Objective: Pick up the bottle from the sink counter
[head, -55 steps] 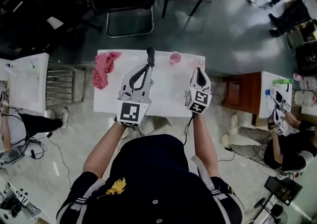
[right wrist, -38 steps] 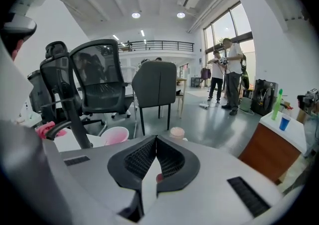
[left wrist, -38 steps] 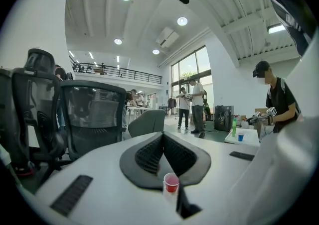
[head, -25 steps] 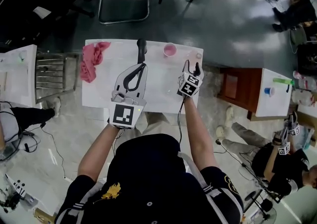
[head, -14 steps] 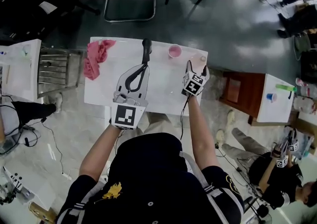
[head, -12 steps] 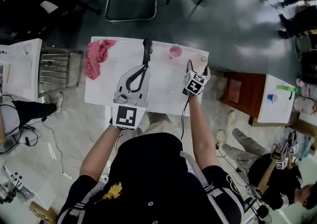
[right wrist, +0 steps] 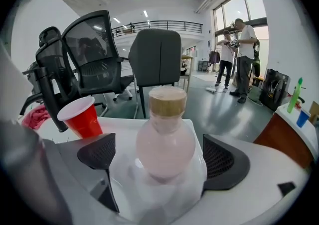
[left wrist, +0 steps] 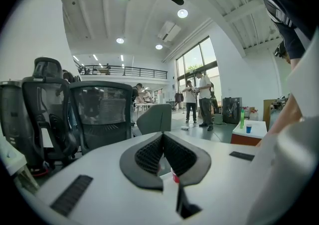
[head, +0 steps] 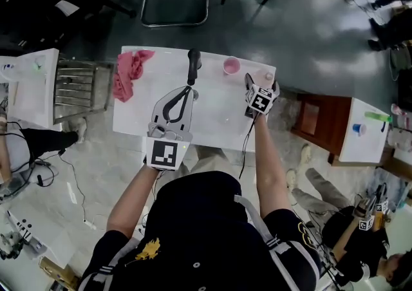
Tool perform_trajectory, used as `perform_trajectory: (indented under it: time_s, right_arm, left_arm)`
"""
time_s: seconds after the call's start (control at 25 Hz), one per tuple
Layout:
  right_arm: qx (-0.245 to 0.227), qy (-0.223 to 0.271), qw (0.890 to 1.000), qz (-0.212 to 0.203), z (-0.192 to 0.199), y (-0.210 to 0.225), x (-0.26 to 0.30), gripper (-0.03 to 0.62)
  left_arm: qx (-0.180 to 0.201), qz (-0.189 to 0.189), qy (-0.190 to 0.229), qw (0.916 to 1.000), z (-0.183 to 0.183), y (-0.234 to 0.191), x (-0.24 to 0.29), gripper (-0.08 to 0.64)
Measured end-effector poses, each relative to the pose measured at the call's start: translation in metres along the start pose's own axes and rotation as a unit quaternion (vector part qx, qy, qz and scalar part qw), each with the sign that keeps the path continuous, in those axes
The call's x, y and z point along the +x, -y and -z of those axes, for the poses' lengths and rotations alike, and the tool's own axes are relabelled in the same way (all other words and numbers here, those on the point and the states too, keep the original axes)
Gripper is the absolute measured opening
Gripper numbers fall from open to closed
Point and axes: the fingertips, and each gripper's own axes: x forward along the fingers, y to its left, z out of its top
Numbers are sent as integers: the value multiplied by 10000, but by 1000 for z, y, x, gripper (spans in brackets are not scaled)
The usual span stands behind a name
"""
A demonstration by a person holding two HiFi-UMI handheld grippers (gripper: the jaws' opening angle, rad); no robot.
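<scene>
White rectangular counter (head: 215, 119) is lying below the person, seen from the head view.

Clear round-bodied plastic bottle with pinkish liquid and a tan cap (right wrist: 165, 139) is standing upright on the counter's 2 o'clock corner, close to the far edge and the right edge.

Right gripper (right wrist: 162, 162) is pointing down at the bottle from the 6 o'clock side. Its 2 jaws are standing wide apart and have just been opening. The bottle is sitting between them. The left pad (right wrist: 99, 152) is standing clear of the bottle; the right pad (right wrist: 222, 162) is sitting right at the bottle's flank, and contact is not readable. Nothing is being squeezed.

Red plastic cup (right wrist: 82, 117) is standing at 10 o'clock of the bottle, apart from it, mouth up.

Left gripper (head: 189, 92) is hovering over the counter's middle, its jaws lying together with nothing between them. Its tip is sitting just at 6 o'clock of a black upright post (head: 193, 64).

Crumpled pink cloth (head: 131, 72) is lying on the counter's 10 o'clock corner, well apart from both grippers.
</scene>
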Motion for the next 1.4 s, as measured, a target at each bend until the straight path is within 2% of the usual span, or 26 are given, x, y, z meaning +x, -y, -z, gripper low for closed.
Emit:
perform_trajectory:
  time_s: [0.72,1.24,1.32,1.4]
  right_arm:
    - [37,-84,10000,20,-5,13,21,526]
    - [97,-164,9993,322,-5,21,35,523]
    - [60,-127,9995,298,-8,19,37,508]
    - [-49,-56,9995,321,-10,16,36,457]
  left_arm:
    - [-11,-132,-67,9999,5,5,-3,18]
    - [21,-205,-149,9997,9,-1,-6,18]
    - [17,-206,-149,9997,10,-1,-6,18]
    - [5,-195,-146,9997,10,0,-5,18]
